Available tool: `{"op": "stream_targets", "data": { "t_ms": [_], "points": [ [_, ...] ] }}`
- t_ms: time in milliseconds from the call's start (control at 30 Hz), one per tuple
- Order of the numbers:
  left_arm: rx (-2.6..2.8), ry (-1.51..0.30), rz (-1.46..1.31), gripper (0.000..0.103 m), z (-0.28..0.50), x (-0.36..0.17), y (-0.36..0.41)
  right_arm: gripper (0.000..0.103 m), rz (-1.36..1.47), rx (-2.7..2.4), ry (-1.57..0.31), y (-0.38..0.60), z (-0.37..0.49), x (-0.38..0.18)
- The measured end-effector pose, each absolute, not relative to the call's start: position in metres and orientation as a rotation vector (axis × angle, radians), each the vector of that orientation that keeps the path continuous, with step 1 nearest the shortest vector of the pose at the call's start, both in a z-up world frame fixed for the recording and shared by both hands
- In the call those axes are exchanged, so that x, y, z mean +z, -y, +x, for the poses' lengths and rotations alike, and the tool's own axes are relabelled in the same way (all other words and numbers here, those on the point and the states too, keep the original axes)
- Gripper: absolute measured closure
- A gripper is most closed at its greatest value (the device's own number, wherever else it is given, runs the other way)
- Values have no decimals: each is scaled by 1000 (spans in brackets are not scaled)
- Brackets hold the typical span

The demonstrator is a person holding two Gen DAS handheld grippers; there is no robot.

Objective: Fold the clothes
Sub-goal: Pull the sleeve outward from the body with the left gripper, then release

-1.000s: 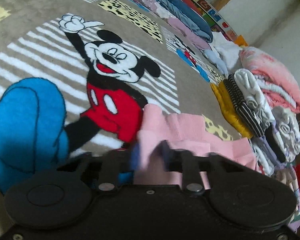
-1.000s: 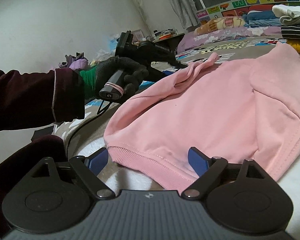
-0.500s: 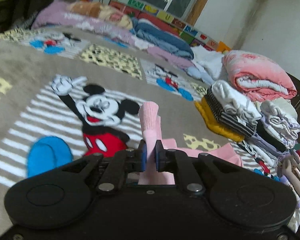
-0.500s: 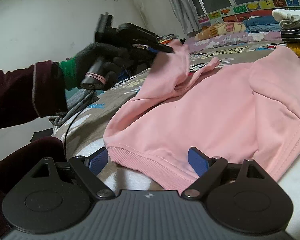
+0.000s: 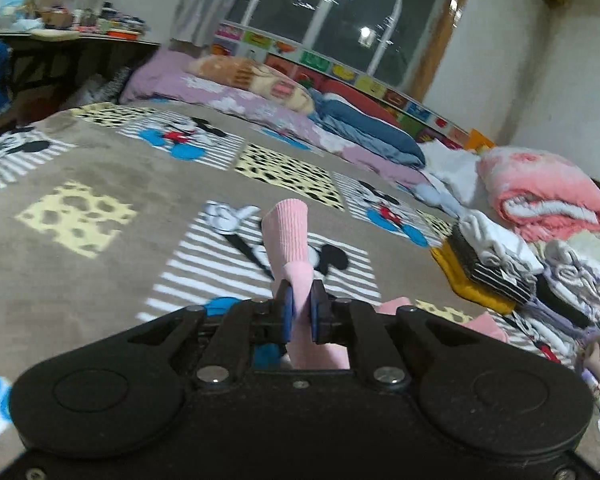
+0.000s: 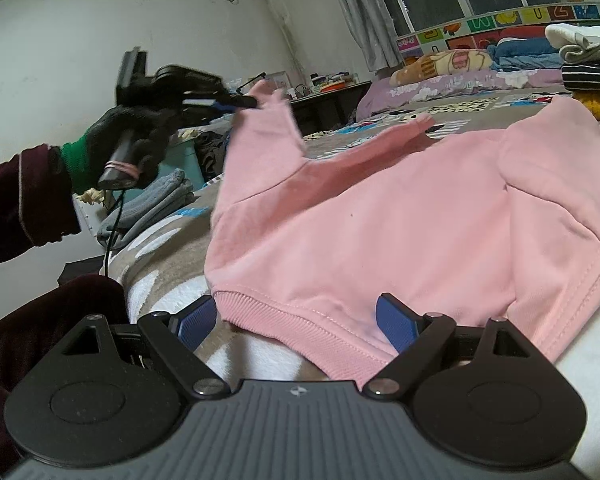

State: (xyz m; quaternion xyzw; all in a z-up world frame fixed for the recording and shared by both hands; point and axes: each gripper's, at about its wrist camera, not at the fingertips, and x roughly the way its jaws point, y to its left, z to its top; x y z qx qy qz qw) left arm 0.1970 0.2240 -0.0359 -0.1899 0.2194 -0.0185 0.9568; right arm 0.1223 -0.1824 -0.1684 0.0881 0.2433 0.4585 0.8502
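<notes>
A pink sweatshirt [image 6: 400,224] lies spread on the Mickey Mouse blanket [image 5: 100,184]. My left gripper [image 5: 300,312] is shut on the sweatshirt's sleeve, whose ribbed cuff [image 5: 286,228] sticks up past the blue pads. In the right wrist view the left gripper [image 6: 240,101] holds that sleeve lifted above the bed at the left. My right gripper [image 6: 296,322] is open, its blue pads on either side of the sweatshirt's ribbed hem [image 6: 300,320], close to it.
Stacks of folded clothes [image 5: 512,264] and a rolled pink blanket [image 5: 540,196] stand along the right of the bed. Pillows and bedding [image 5: 300,112] line the far edge under the window. A cluttered desk [image 5: 60,40] stands at the far left.
My left gripper closed on the pink sleeve and raised it well above the blanket. My right gripper stayed open at the hem without moving.
</notes>
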Motion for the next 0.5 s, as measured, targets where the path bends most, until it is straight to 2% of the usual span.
{"op": "stream_targets", "data": {
  "t_ms": [267, 500],
  "points": [
    [31, -430, -410, 97, 166, -45, -256, 16, 168, 958, -511, 180, 124, -169],
    [99, -475, -446, 97, 154, -78, -276, 16, 155, 951, -511, 178, 124, -169]
  ]
}}
